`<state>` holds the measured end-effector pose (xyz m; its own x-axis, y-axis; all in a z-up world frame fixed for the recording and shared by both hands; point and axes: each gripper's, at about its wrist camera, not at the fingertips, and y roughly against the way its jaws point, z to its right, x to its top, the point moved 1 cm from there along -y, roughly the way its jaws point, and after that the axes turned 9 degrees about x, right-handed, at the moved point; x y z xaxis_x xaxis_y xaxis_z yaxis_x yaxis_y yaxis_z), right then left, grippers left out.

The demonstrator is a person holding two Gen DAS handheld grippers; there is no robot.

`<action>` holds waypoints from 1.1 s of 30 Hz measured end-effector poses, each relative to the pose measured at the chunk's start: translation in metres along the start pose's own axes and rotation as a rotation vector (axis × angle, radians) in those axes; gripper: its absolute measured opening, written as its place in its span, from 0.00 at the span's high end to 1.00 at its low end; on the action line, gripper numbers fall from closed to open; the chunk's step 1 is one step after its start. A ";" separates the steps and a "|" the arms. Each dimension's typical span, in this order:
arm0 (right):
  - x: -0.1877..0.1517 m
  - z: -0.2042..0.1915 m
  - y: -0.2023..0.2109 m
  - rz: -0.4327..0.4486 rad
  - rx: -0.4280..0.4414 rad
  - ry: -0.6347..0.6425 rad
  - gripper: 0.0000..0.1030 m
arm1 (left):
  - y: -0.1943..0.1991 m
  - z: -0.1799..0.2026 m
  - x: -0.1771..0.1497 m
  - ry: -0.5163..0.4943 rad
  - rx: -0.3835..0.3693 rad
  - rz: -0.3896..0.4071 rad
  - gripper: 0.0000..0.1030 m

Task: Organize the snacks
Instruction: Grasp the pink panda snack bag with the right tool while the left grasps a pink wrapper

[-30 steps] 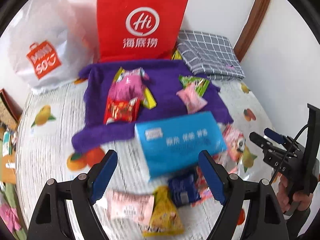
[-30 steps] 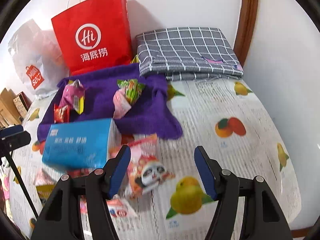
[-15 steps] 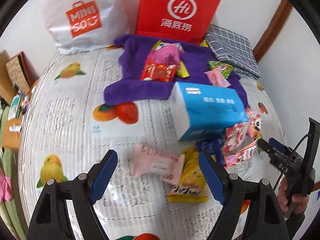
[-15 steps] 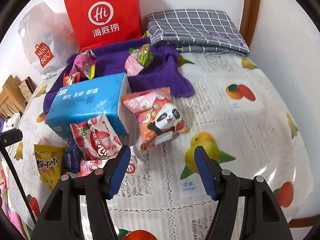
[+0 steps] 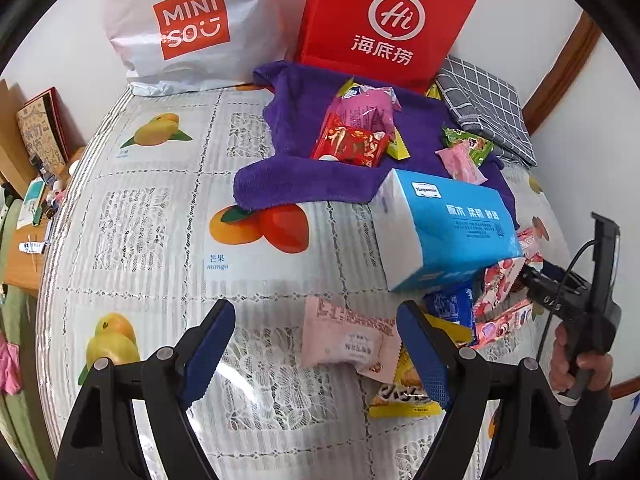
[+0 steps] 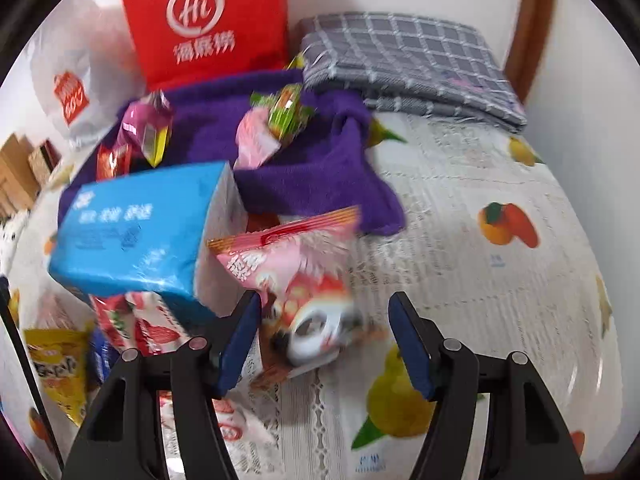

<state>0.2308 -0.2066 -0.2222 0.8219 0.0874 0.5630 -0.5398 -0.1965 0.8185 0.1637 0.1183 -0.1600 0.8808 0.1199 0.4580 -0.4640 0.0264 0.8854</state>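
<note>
The right hand-held gripper (image 6: 324,338) hangs released, its jaws straddling the pink panda snack bag (image 6: 298,280) beside the blue tissue pack (image 6: 140,232). The bag looks light, crinkly and slippery (pinch the puffed middle). The left hand-held gripper (image 5: 316,354) is released too. The worktop (image 5: 160,208) wears a glossy fruit-print cover.

A home, I judge, by what lies before me: a table under a lace-patterned cloth (image 5: 168,208) printed with mangoes, two shopping bags, one white (image 5: 188,28) and one red (image 5: 384,24), propped at the far wall, a folded checked cloth (image 6: 404,68) far right, and a cluttered wooden desk (image 5: 24,248) left.
</note>
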 end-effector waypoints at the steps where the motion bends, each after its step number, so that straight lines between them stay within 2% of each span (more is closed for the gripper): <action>1: 0.000 0.000 -0.005 -0.008 0.004 0.007 0.37 | -0.001 -0.001 0.000 0.001 0.001 -0.002 0.20; 4: 0.000 0.001 -0.013 -0.017 0.013 0.011 0.38 | -0.006 -0.001 -0.001 0.004 0.000 -0.012 0.20; 8: -0.003 0.005 -0.009 0.013 0.039 -0.005 0.54 | -0.011 0.001 -0.006 -0.008 -0.005 -0.020 0.20; 9: -0.004 0.007 -0.007 0.019 0.036 -0.009 0.54 | -0.012 0.002 -0.007 -0.008 -0.007 -0.023 0.20; 14: -0.012 0.020 0.010 0.054 0.010 -0.036 0.56 | -0.021 0.005 -0.011 -0.018 -0.020 -0.037 0.20; 22: -0.032 0.044 0.036 0.075 -0.039 -0.073 0.56 | -0.051 0.019 -0.018 -0.095 -0.017 -0.089 0.21; 29: -0.051 0.051 0.046 0.056 -0.054 -0.076 0.56 | -0.057 0.042 -0.024 -0.226 0.088 -0.041 0.18; 31: -0.054 0.050 0.047 0.054 -0.050 -0.077 0.56 | -0.055 0.045 -0.025 -0.233 0.096 -0.018 0.26; 33: -0.055 0.049 0.048 0.054 -0.046 -0.079 0.56 | -0.050 0.042 -0.024 -0.210 0.093 0.000 0.53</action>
<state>0.1680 -0.2685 -0.2193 0.8022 0.0000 0.5971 -0.5900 -0.1537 0.7926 0.1699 0.0722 -0.2122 0.8853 -0.0899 0.4562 -0.4623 -0.0661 0.8842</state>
